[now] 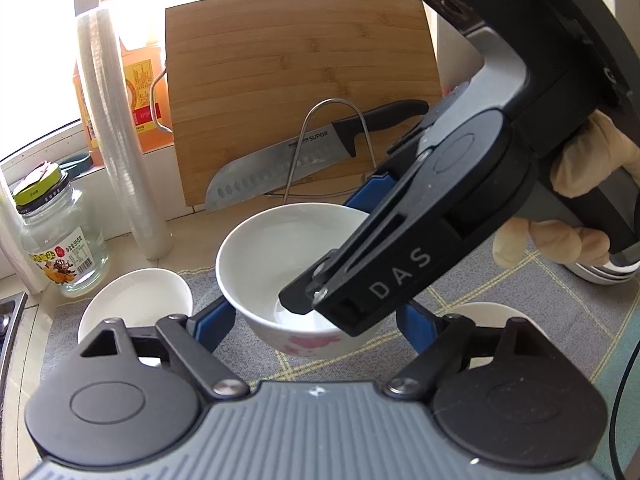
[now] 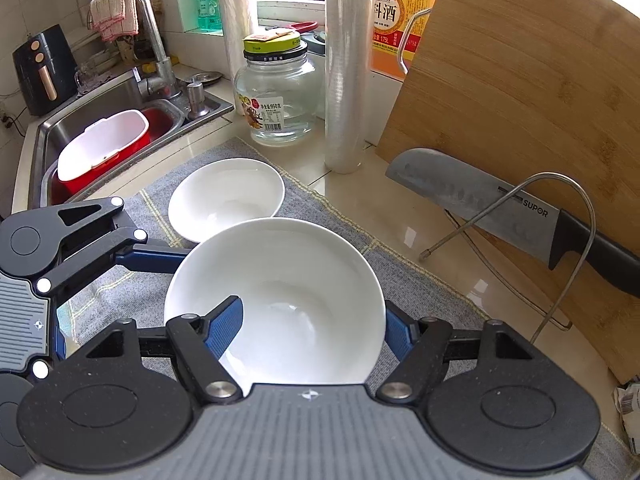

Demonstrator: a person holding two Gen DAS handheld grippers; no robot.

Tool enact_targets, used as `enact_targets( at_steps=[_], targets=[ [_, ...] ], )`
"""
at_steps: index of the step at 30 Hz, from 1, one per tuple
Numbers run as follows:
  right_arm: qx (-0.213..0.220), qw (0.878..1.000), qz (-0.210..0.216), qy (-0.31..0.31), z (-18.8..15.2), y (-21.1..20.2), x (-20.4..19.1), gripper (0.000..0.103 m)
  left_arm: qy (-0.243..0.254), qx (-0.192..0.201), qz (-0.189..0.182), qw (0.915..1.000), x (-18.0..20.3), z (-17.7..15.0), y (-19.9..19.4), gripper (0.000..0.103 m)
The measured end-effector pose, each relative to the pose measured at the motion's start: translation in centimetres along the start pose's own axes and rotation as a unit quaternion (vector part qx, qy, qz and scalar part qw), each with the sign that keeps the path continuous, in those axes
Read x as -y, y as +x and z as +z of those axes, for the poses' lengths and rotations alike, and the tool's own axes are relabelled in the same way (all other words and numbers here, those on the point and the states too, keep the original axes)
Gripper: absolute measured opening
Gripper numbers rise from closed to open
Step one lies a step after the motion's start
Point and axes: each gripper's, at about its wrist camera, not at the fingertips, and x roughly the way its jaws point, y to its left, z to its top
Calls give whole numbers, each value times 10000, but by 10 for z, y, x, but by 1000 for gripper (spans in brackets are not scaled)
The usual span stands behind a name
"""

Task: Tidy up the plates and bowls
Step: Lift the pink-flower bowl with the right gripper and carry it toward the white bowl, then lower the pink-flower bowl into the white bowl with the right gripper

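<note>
Grey mat (image 2: 320, 208) on a kitchen counter, sink off to the left. The bowl (image 2: 280, 272) is up off the mat in your right gripper (image 2: 312, 320), which is clamped on it with one finger inside and one outside. Your left gripper (image 1: 314, 320) straddles the base. I can't tell if its pads actually press. The spare bowl (image 2: 224, 196) sits on the mat just past the held one, on the sink side and nearer your left hand, so I'd guess nesting means going left.
</note>
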Motion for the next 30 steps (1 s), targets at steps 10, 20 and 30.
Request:
enact_targets(
  at_steps=[10,20,30],
  targets=[
    [159,9998,-137,-37,-14,-31,-16,79,126,109,-79,9998,13,0,-26,87],
    [234,9994,-247,16,-29,-50,-29,79,207,196,-158,9995,27,-5,-45,87],
    [253,9988,-398,153,-48,-65,-32,79,327,201,-307,9988,46,-8,-51,87]
  ],
)
